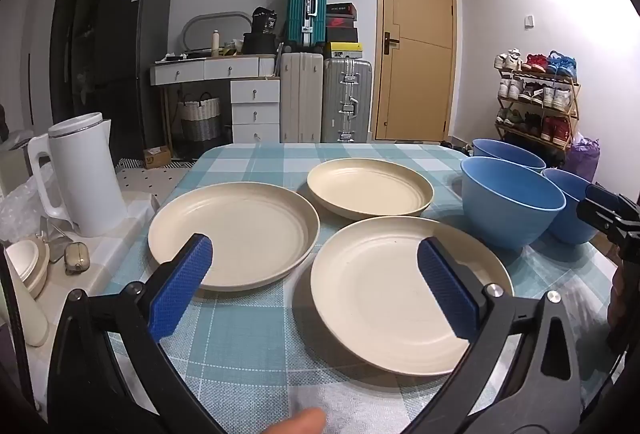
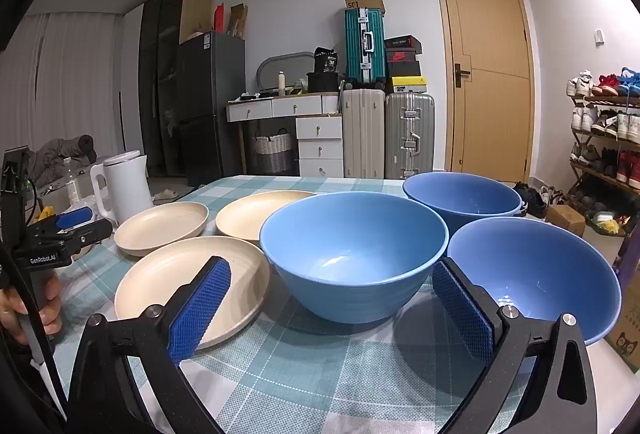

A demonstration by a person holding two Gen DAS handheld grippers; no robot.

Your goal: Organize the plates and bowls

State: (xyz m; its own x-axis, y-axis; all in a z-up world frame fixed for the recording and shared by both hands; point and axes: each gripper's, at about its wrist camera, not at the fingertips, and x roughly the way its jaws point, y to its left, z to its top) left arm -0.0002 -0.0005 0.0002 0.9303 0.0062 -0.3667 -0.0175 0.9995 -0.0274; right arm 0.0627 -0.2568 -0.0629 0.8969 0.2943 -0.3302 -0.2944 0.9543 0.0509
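left gripper (image 1: 316, 266) being held wide open, empty, over cream plates (image 1: 400, 294) | right gripper (image 2: 332, 294) being held wide open, empty, before blue bowls (image 2: 352, 254) | probably being lined up for stacking

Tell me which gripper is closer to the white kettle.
Left. The left gripper hovers over the cream plates beside the white kettle; the right gripper faces the blue bowls, farther away.

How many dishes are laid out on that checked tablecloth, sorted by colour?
Cream plates: 3, namely near plate, left plate, far plate
Blue bowls: 3, namely middle bowl, far bowl, right bowl
Total: 6
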